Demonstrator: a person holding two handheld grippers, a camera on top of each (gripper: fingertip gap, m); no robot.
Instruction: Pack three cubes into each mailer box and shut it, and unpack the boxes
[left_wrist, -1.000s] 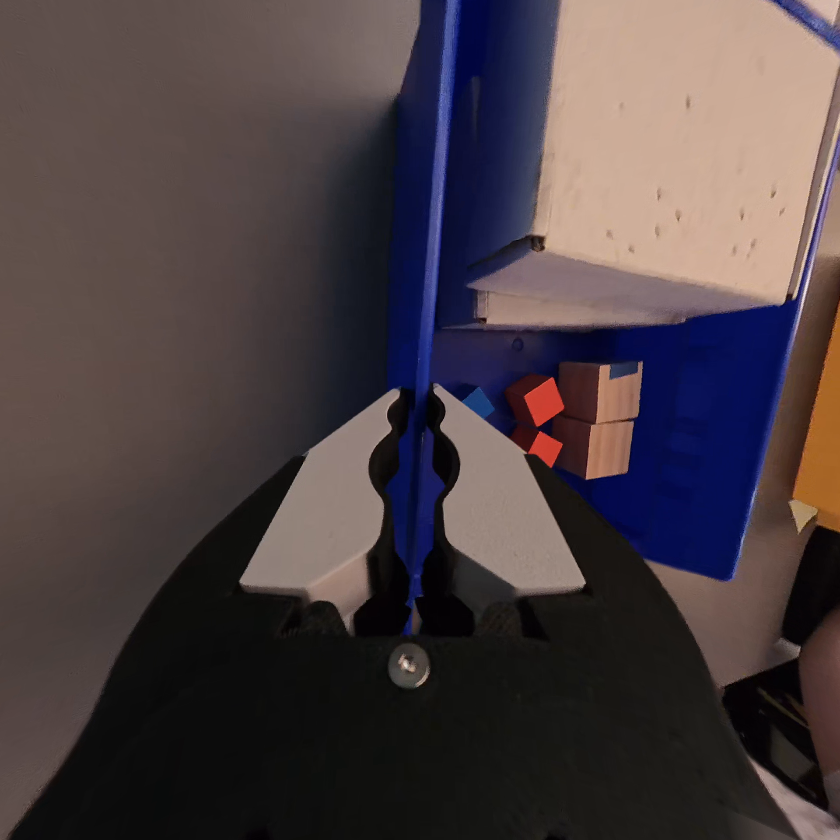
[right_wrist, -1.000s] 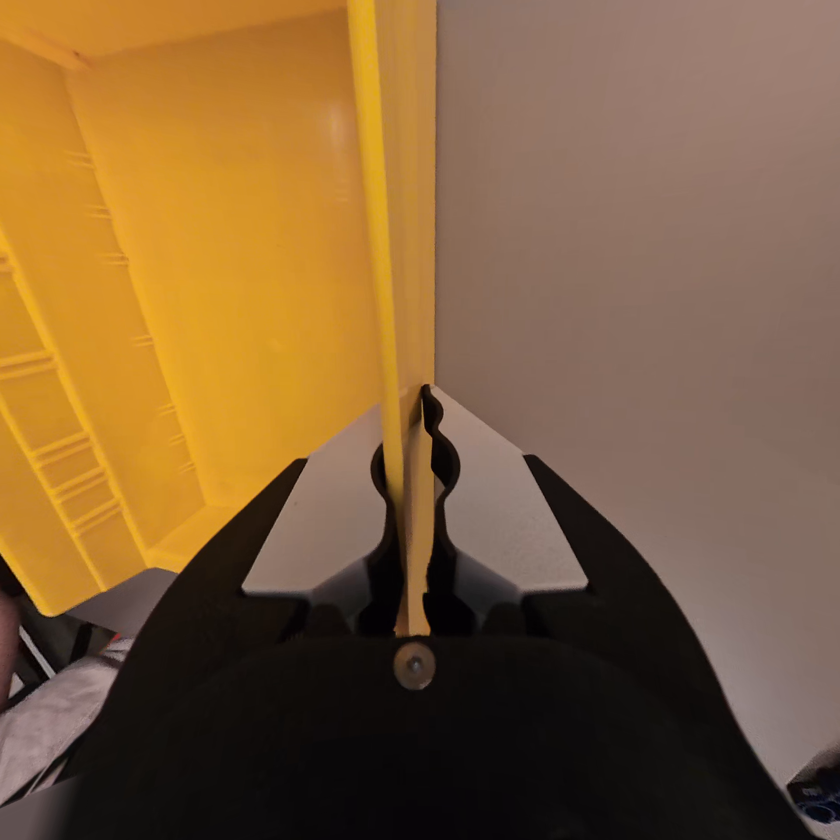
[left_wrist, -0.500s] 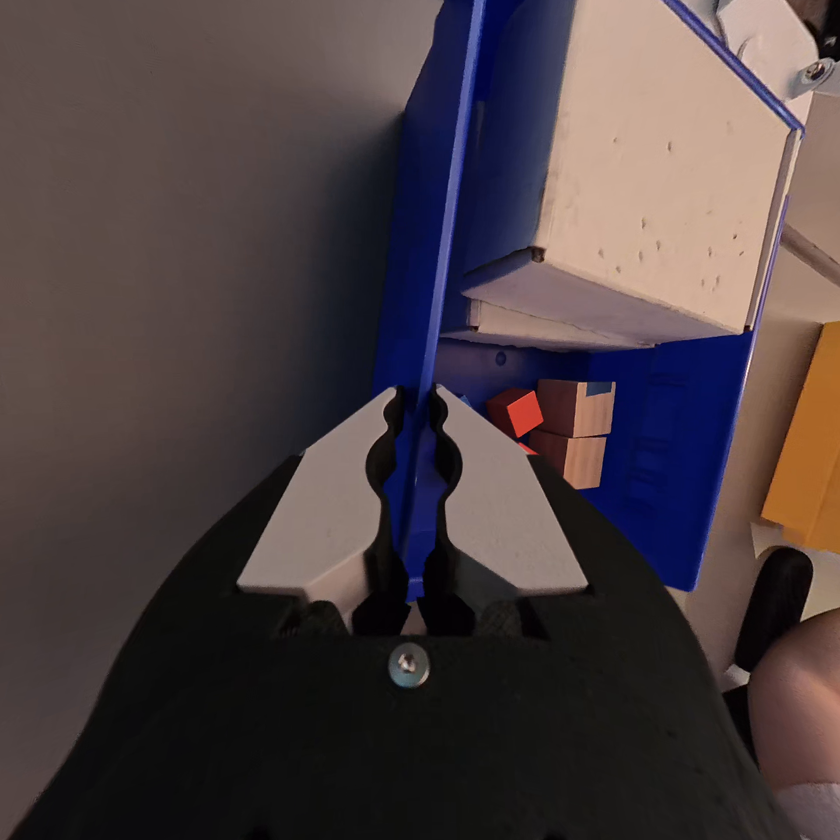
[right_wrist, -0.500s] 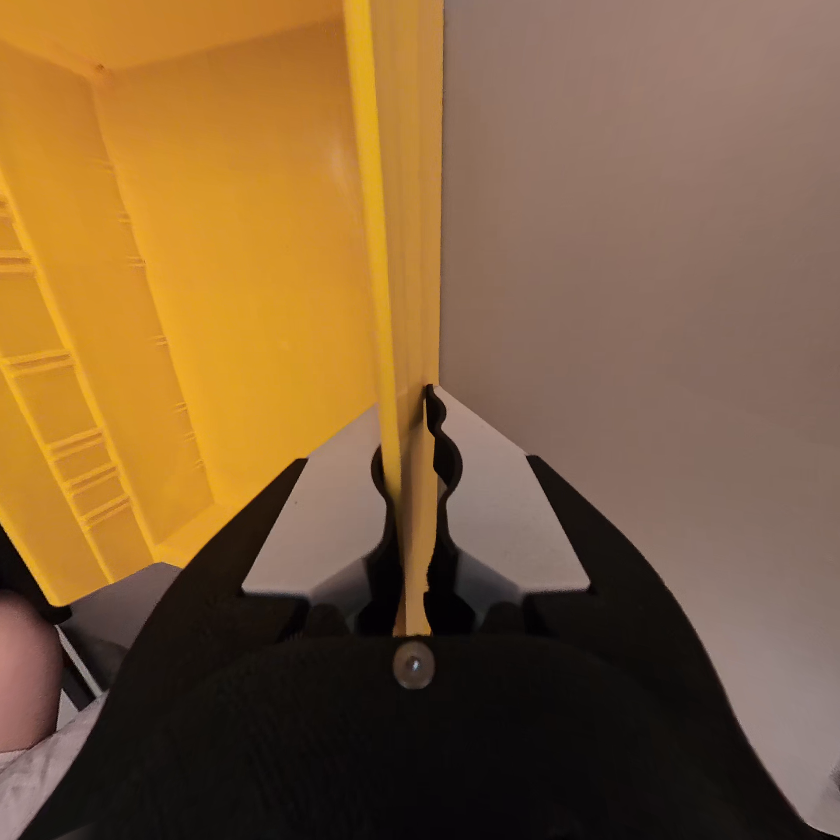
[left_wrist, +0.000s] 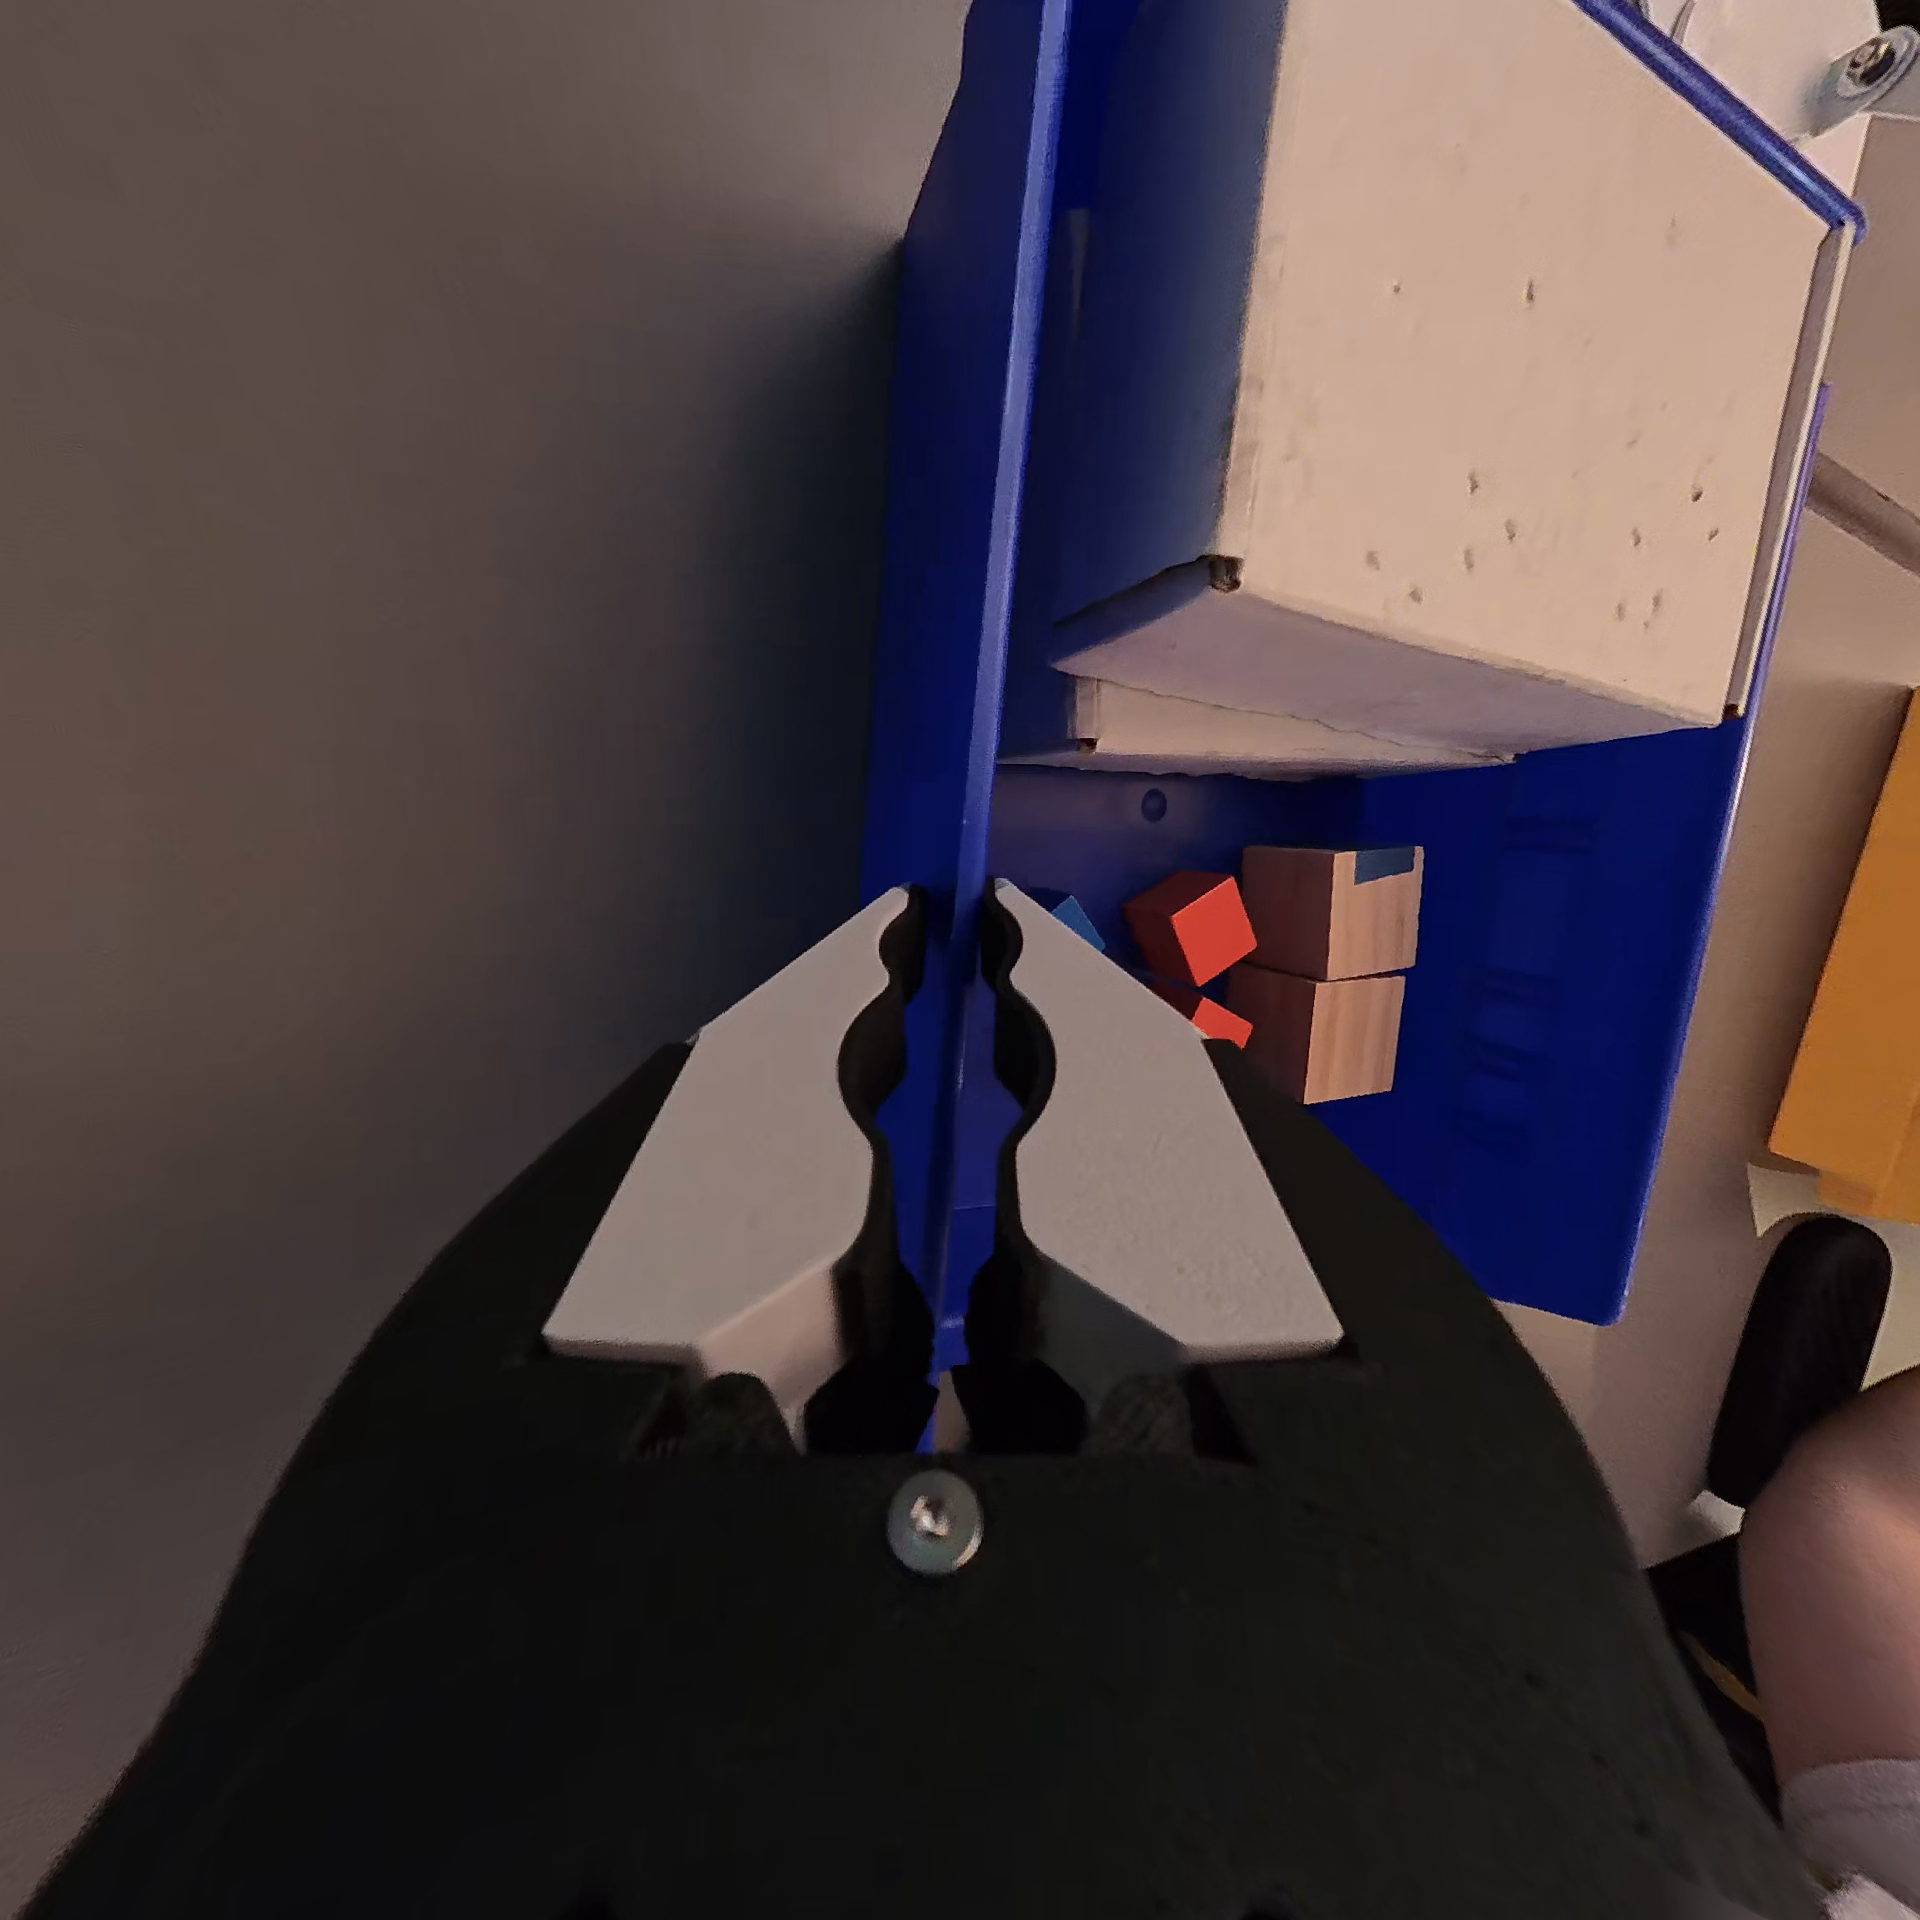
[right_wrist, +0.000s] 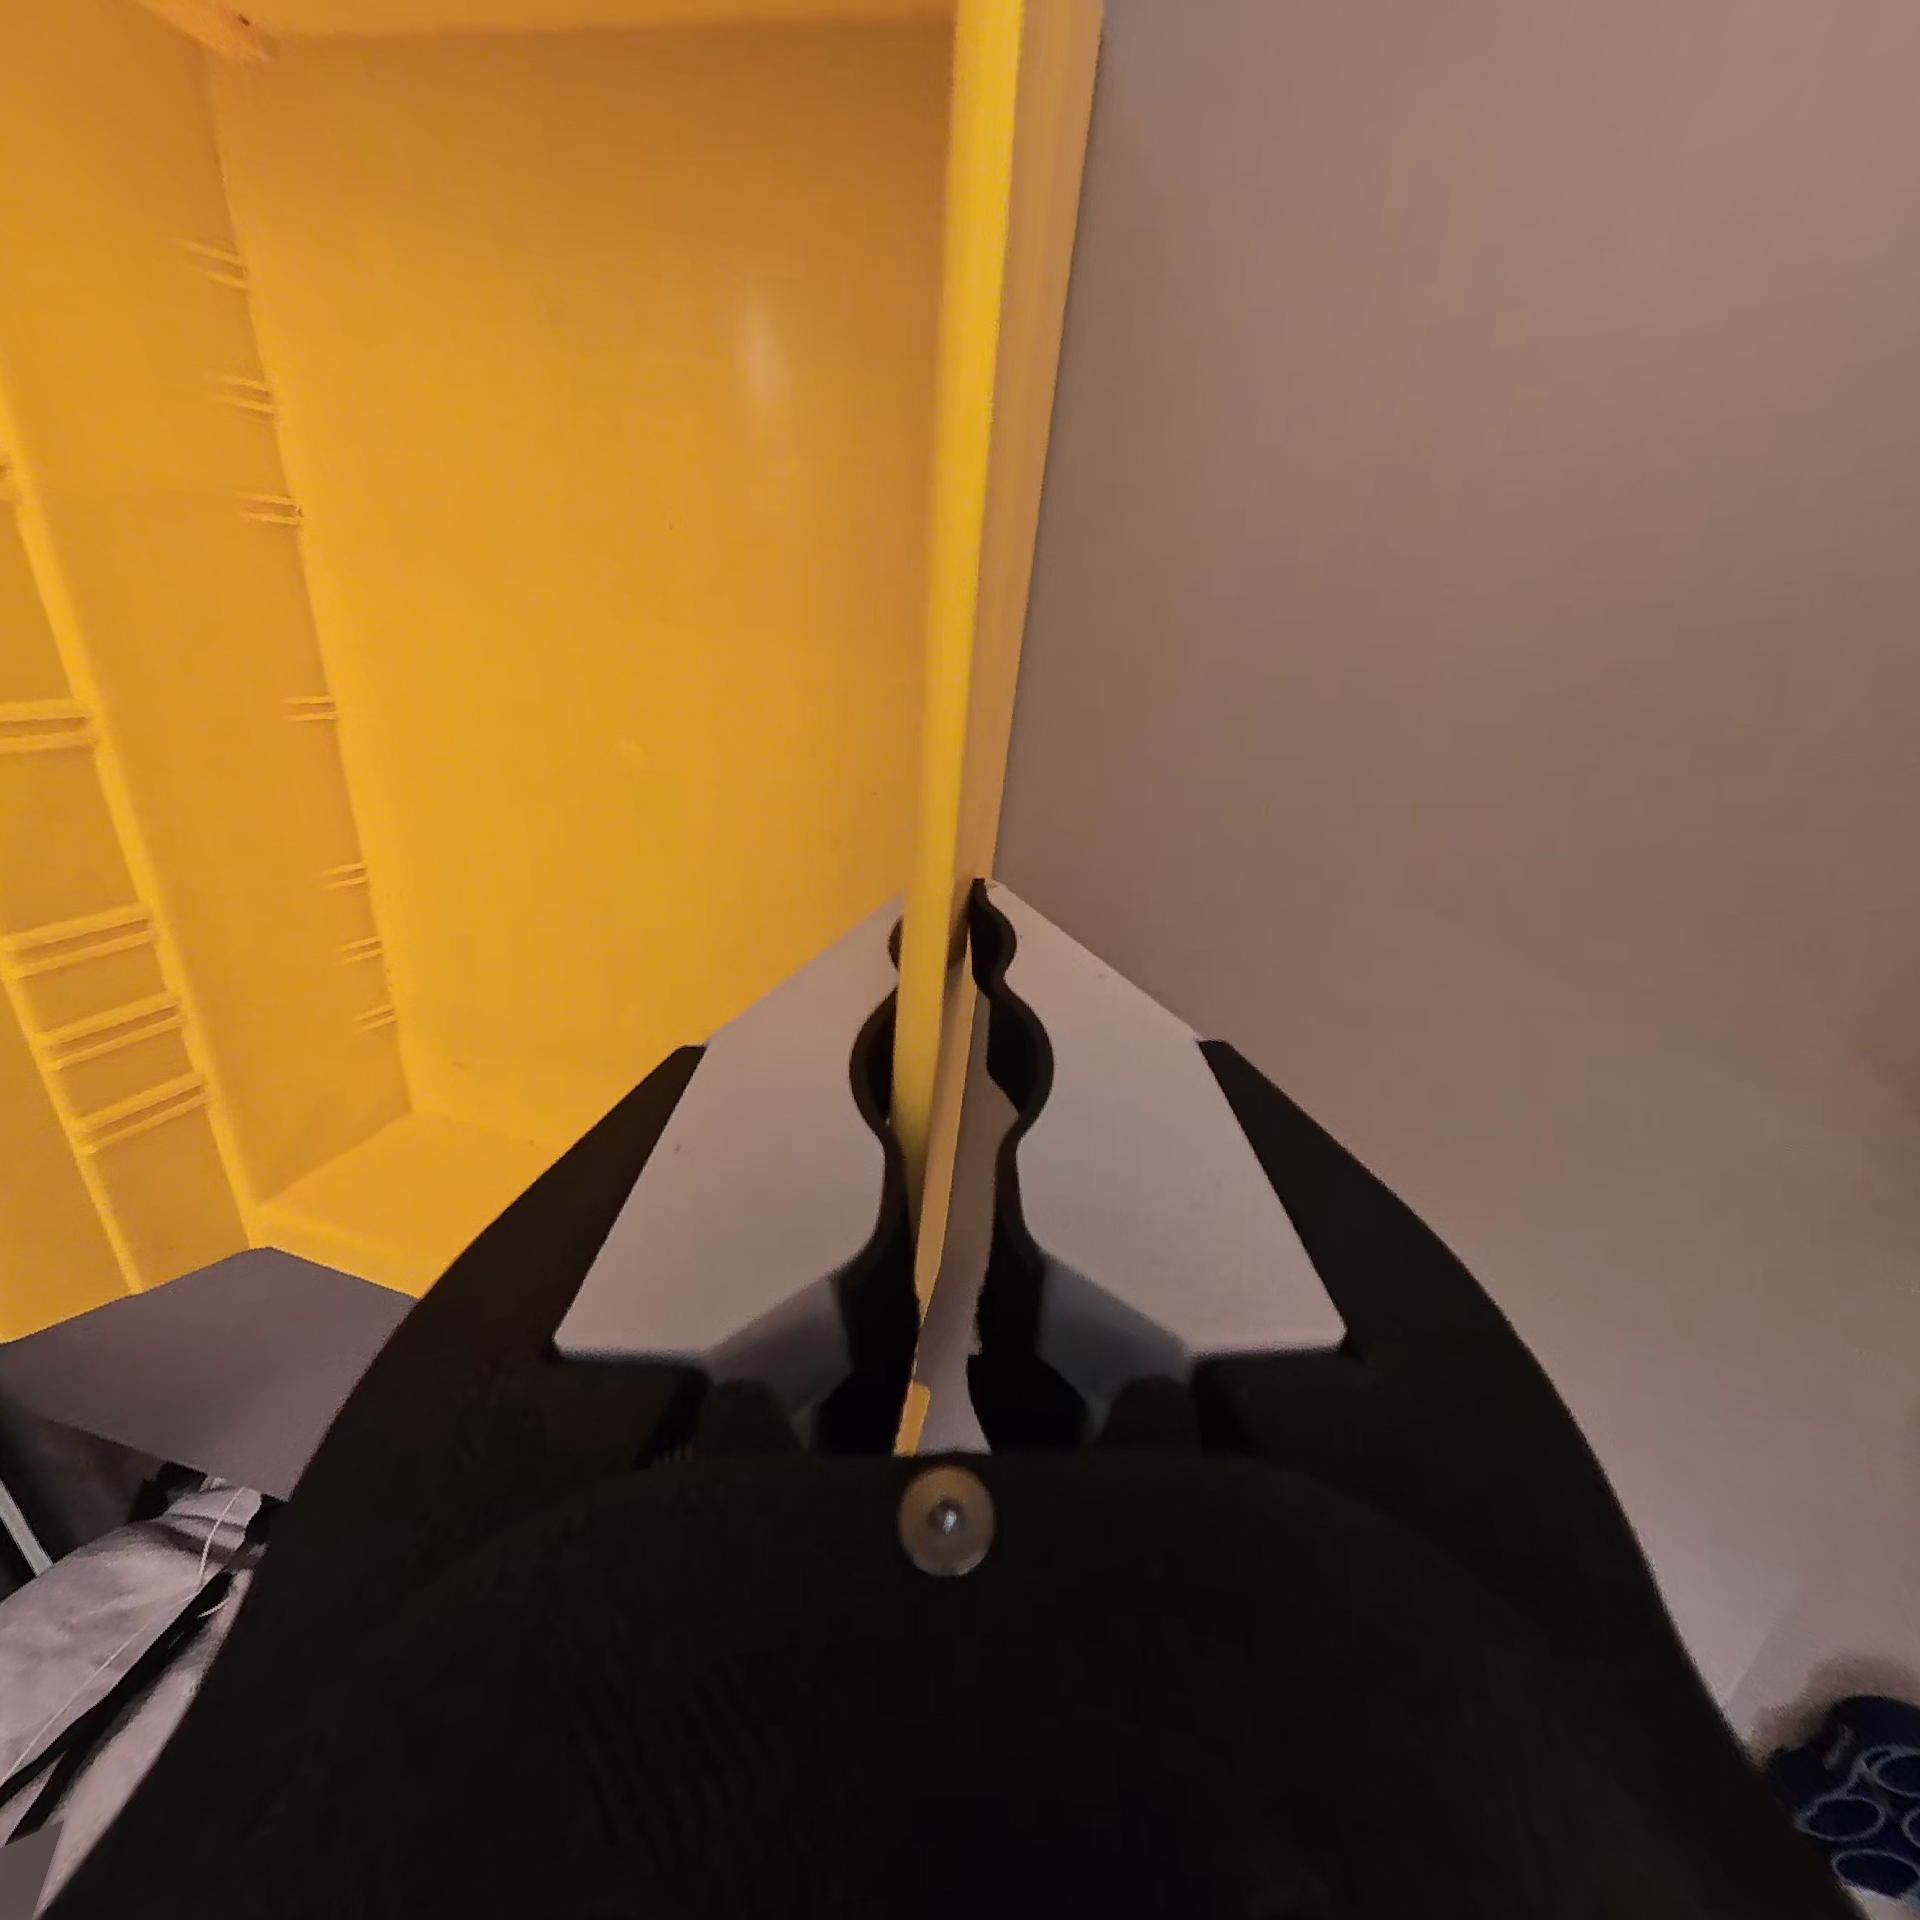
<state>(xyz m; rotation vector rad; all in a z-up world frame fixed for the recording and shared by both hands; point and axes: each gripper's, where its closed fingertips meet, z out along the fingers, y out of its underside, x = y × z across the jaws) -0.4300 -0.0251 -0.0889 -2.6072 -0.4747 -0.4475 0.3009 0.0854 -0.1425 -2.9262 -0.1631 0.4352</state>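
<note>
1. Cubes and a mailer box sit together in the blue bin (left_wrist: 1558, 1039), and the left gripper (left_wrist: 951, 904) is clamped on that bin's thin left wall, which runs edge-on between its jaws. The wall looks like stiff, smooth moulded plastic; I'd judge it slick, so a pinch low on the rim could slip if the load shifts.
2. Inside, the white mailer box (left_wrist: 1507, 395) fills the far half: matt cardboard, pocked with small dents, its flap edge slightly lifted at the front. It should be light and crushable, best taken by a side panel or the flap.
3. Near the gripper lie the cubes: a blue cube (left_wrist: 1075, 920) mostly hidden, a red cube (left_wrist: 1205, 930) tipped on its corner, and two bare wooden cubes (left_wrist: 1335, 971) stacked. Hard, square-edged, light; opposite flat faces are the obvious hold.
4. Farther right, the yellow bin (right_wrist: 571, 571) shows ribbed, glossy walls and nothing in the part in view. The right gripper (right_wrist: 940, 904) is closed on its right wall.
5. Both bins stand on a plain pale desk (right_wrist: 1507, 623).
</note>
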